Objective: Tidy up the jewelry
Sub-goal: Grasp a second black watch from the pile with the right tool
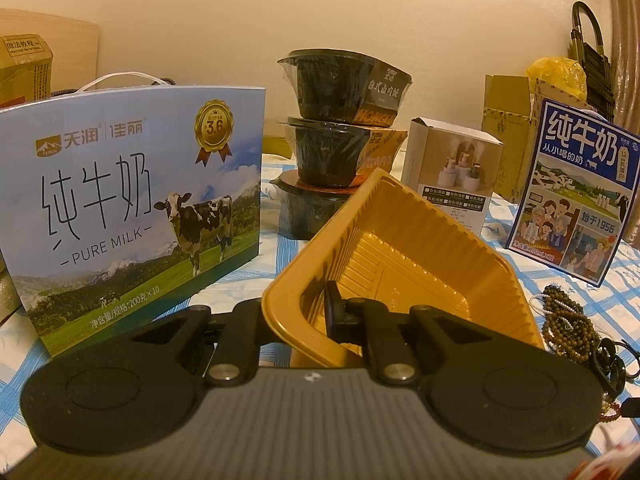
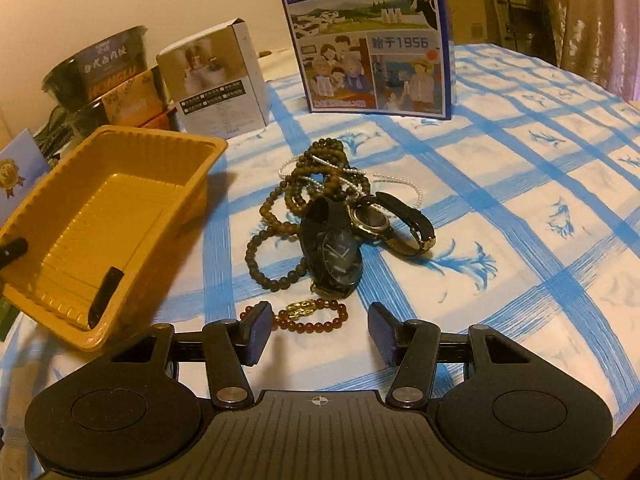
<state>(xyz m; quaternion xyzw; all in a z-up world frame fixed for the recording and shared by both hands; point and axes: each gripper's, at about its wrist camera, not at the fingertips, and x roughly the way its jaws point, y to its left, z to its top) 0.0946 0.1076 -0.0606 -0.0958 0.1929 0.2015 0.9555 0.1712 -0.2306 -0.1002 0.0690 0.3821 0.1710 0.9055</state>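
Note:
My left gripper is shut on the near rim of a yellow plastic tray and holds it tilted; the tray is empty. In the right wrist view the tray sits at the left with the left fingers on its rim. My right gripper is open just above a red bead bracelet with a gold charm. Beyond it lies a pile: a black watch, a gold-rimmed watch, brown bead strands and a pearl strand. Part of the pile shows at the right of the left wrist view.
A blue-checked cloth covers the table. A large milk carton box stands left, stacked black bowls behind, a small white box and a blue milk box at the back.

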